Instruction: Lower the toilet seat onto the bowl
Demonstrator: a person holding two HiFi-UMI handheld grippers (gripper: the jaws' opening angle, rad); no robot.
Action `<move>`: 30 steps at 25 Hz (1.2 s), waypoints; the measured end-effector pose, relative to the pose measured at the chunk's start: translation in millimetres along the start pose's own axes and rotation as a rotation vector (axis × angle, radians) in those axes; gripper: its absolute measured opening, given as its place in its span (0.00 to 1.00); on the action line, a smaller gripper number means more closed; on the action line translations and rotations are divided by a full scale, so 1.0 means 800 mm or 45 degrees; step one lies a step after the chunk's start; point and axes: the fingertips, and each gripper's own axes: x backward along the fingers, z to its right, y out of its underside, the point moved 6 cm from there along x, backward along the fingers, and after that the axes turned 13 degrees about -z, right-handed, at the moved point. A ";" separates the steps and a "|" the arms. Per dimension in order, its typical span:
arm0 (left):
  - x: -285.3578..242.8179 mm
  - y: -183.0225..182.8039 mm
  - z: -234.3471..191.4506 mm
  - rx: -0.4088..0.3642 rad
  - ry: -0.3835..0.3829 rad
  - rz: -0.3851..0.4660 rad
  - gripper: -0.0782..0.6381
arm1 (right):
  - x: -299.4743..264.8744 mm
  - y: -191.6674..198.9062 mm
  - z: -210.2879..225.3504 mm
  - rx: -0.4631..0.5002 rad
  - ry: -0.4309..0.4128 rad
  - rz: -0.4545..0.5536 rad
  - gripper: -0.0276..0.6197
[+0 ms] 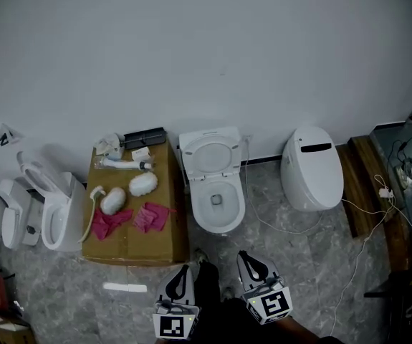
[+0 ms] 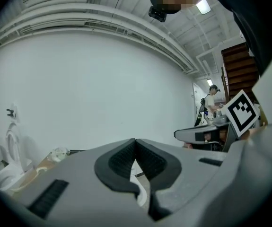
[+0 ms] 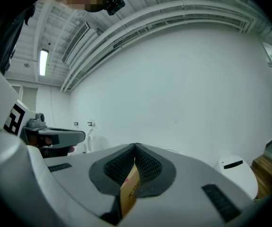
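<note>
The white toilet [image 1: 218,205] stands against the wall in the middle of the head view. Its seat [image 1: 211,156] is raised, leaning back with the lid over the tank, and the bowl lies uncovered below. My left gripper [image 1: 180,271] and right gripper [image 1: 247,259] hover low at the near edge, well short of the bowl and touching nothing. Both are shut and empty. The left gripper [image 2: 135,144] has its pads [image 2: 121,159] pressed together. The right gripper [image 3: 136,148] is the same, with a sliver of brown cardboard showing through the slot below the tips.
A cardboard box [image 1: 130,233] left of the toilet carries pink gloves [image 1: 152,216], white brushes and small items. Another open toilet [image 1: 56,208] stands further left, and a closed-lid toilet [image 1: 312,168] to the right. Cables [image 1: 363,217] trail over the floor beside a wooden step [image 1: 363,185].
</note>
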 end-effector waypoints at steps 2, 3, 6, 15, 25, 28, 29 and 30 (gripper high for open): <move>-0.037 -0.015 -0.016 -0.004 0.020 0.006 0.12 | -0.030 -0.012 0.016 0.001 0.006 -0.002 0.08; -0.055 -0.022 -0.024 -0.005 0.033 0.010 0.12 | -0.044 -0.019 0.023 0.003 0.007 -0.002 0.08; -0.111 -0.045 -0.052 -0.003 0.078 0.040 0.12 | -0.091 -0.042 0.043 0.042 0.008 -0.002 0.08; -0.246 -0.106 -0.146 -0.021 0.112 -0.014 0.12 | -0.225 -0.090 0.103 0.046 0.052 -0.117 0.08; -0.366 -0.137 -0.183 -0.050 0.104 -0.111 0.12 | -0.347 -0.110 0.213 0.126 0.011 -0.215 0.08; -0.401 -0.142 -0.189 -0.038 0.063 -0.135 0.12 | -0.386 -0.105 0.253 0.216 -0.035 -0.240 0.08; -0.415 -0.143 -0.192 -0.048 0.055 -0.127 0.12 | -0.398 -0.105 0.263 0.234 -0.054 -0.273 0.08; -0.431 -0.145 -0.195 -0.063 0.051 -0.112 0.12 | -0.410 -0.107 0.274 0.256 -0.074 -0.305 0.08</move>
